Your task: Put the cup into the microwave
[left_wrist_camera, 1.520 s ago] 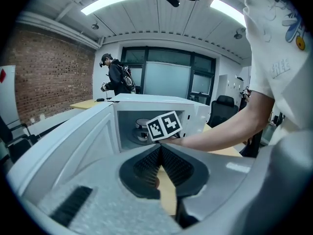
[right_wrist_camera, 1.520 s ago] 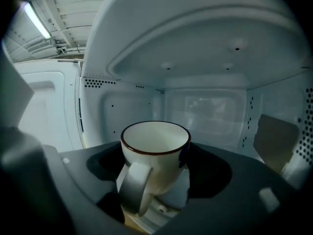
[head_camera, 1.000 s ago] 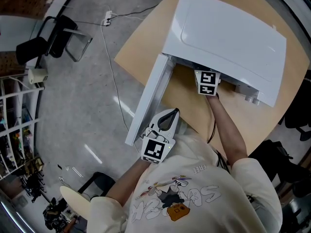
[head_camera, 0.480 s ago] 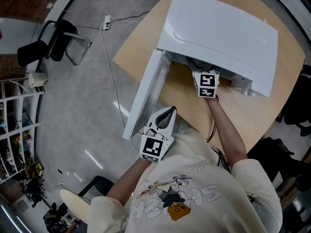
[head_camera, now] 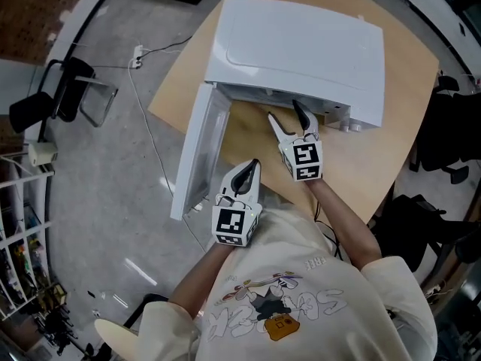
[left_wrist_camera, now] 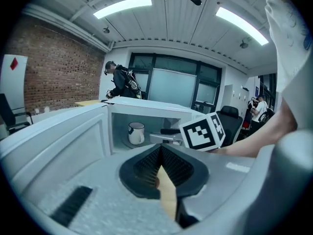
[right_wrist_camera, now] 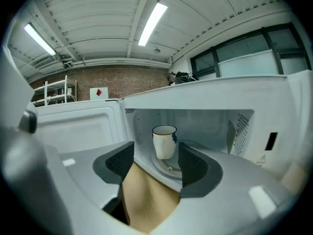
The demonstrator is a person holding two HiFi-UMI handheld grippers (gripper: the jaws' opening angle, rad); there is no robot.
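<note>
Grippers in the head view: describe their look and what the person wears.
Both the left gripper and right gripper have pale grey shells, dark ribbed pads and a white cube with black square markers. The right gripper's jaws are closing, nothing between them. The person wears a cream short-sleeved T-shirt with a cartoon print.

Left tool [head_camera: 252, 165] has its jaws together; right tool [head_camera: 285, 111], jaws apart and empty, is closing.

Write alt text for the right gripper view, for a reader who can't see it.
A white cup stands upright on the turntable inside the open microwave, door swung left. The right gripper has empty jaws, apart and closing, just outside it above the tan table.
</note>
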